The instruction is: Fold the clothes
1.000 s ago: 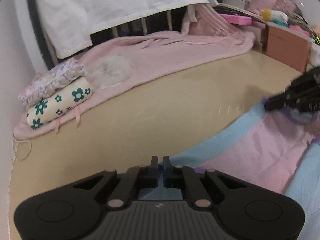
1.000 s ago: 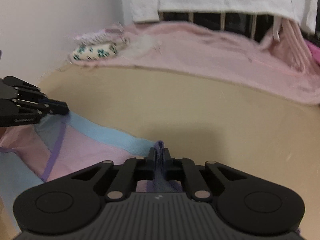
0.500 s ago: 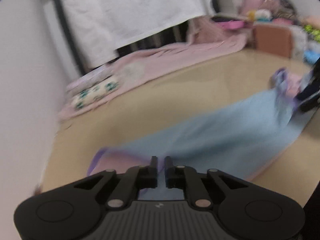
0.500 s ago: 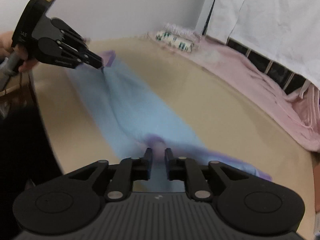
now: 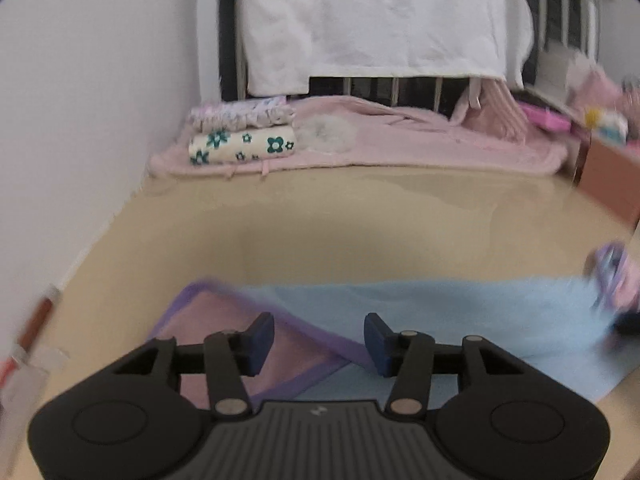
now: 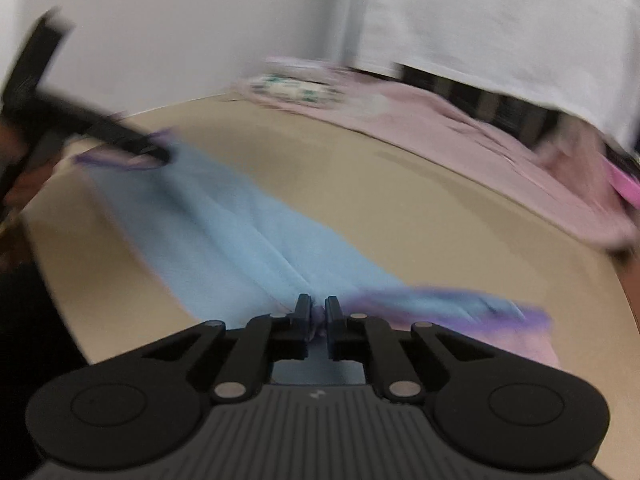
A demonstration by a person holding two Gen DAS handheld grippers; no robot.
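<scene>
A light blue garment (image 5: 420,312) with a pink panel and purple trim lies stretched in a long band across the beige counter (image 5: 360,216), filling the lower half of both frames. In the left wrist view its purple-edged corner is turned back at lower left, pink side up.

The left gripper (image 5: 319,338) hangs just over that corner with its jaws spread wide and nothing between them. The right gripper (image 6: 318,314) has its jaws pressed nearly together, pinching a bunch of the blue cloth at its end of the band.

Judged from this, a fold along the garment's length is in hand. To do it well, the right end should keep gentle tension while the free corner is flattened, so the edges line up and the ridge running down the middle is smoothed out.

Only the left wrist view shows clearly the folded clothes (image 5: 242,134) stacked on a pink blanket (image 5: 420,140) at upper centre; the right wrist view blurs them. Only the right wrist view shows the pinch itself, the centre ridge, and a hand (image 6: 14,176) holding the left gripper at far left.
</scene>
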